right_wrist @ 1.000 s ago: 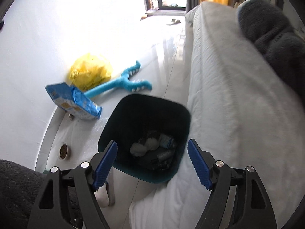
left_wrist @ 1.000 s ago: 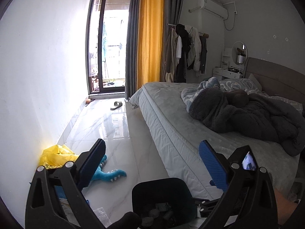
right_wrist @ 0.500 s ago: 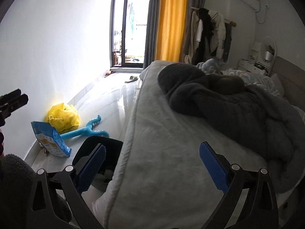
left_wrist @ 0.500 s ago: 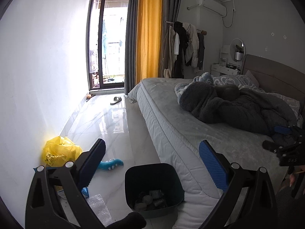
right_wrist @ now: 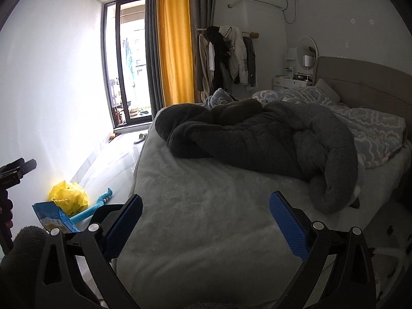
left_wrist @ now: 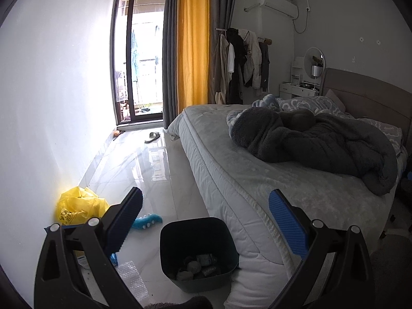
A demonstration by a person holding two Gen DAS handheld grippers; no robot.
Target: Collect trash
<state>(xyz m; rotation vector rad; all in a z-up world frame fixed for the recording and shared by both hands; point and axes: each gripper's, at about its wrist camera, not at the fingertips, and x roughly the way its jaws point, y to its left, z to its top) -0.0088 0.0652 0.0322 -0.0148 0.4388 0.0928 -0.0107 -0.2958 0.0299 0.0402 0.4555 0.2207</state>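
1. Filling most of the right wrist view, the bed (right_wrist: 206, 219) is the biggest hazard: the right gripper (right_wrist: 206, 221) hangs over its near corner, and a swing down toward the floor could catch the mattress edge or snag the dark blanket (right_wrist: 270, 144) heaped on top.
2. Standing on the floor tight against the bed's side, the dark bin (left_wrist: 198, 252) holds a few crumpled pieces at the bottom. It looks light, so a nudge from a gripper or a foot may well tip it and spill them.
3. Trash not yet collected lies by the wall: a yellow bag (left_wrist: 79, 208), a blue snack packet (right_wrist: 55, 217) just beside it, and a bubble-wrap sheet (left_wrist: 131, 283) near the bin. Thin film probably slips or tears under a shallow pinch.
4. A blue toy (right_wrist: 96, 206) lies just beside the yellow bag and could be scooped up by mistake.
5. The left gripper (left_wrist: 206, 224) is spread apart and empty, aimed over the bin. The right gripper's jaws have just been opening, and nothing is between them.
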